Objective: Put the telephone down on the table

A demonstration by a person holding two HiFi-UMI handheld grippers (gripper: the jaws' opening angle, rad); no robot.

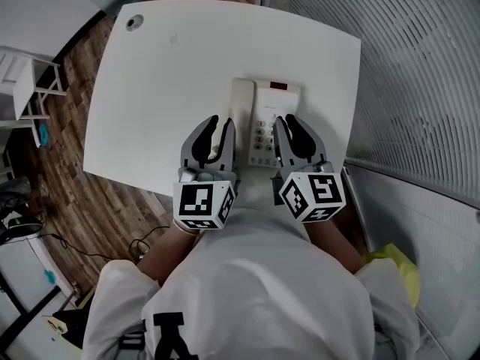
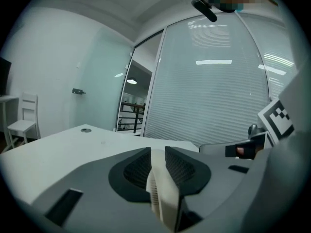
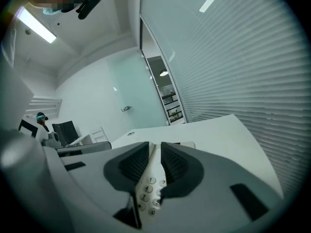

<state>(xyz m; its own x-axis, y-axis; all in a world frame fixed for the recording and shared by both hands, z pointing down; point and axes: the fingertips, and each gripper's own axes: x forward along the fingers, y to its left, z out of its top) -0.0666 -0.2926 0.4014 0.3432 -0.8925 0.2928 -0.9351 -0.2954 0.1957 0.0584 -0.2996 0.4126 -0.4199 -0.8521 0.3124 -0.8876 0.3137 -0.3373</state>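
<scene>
A cream telephone (image 1: 264, 107) with a keypad and a small dark display is at the near right part of the white table (image 1: 165, 73). My left gripper (image 1: 221, 126) is shut on its left side, where the handset lies. In the left gripper view the cream handset (image 2: 163, 193) is pinched between the dark pads of the left gripper (image 2: 158, 152). My right gripper (image 1: 285, 122) is shut on the phone's near right part. The keypad of the telephone (image 3: 148, 188) shows between the pads of the right gripper (image 3: 155, 147). Whether the phone rests on the table I cannot tell.
A round cable grommet (image 1: 134, 22) sits at the table's far left corner. A slatted glass wall (image 1: 405, 73) runs close along the right side. A white chair (image 1: 30, 81) stands on the wooden floor at left. Something yellow (image 1: 397, 265) lies by my right.
</scene>
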